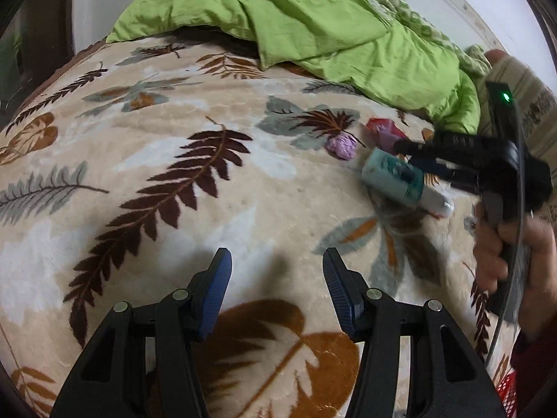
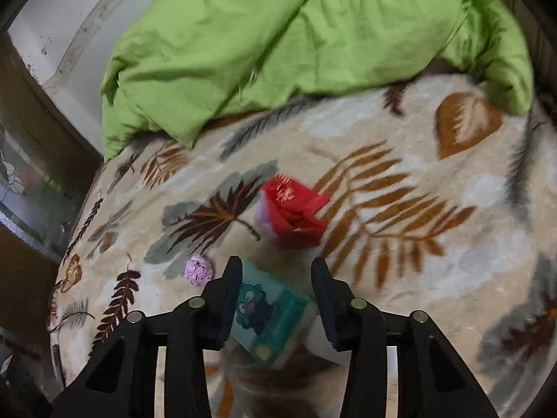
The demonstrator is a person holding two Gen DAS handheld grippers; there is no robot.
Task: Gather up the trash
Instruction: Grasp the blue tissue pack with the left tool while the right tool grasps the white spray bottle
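Carton [image 2: 269, 320] sits betw. right gripper [image 2: 276, 278] jaws, spread, not pinching. Left gripper [image 1: 276, 266] jaws spread, nothing in them. Purple wad [image 2: 197, 270] nearby on blanket [image 1: 139, 160].

No legible text can be made out. Only a cartoon figure is printed on the teal carton [image 2: 268, 317], low in the frame's centre.

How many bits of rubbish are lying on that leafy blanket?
3. A teal carton sits between the right gripper fingers, a purple paper ball lies to its left, and a red wrapper lies beyond. The green duvet may hide more.
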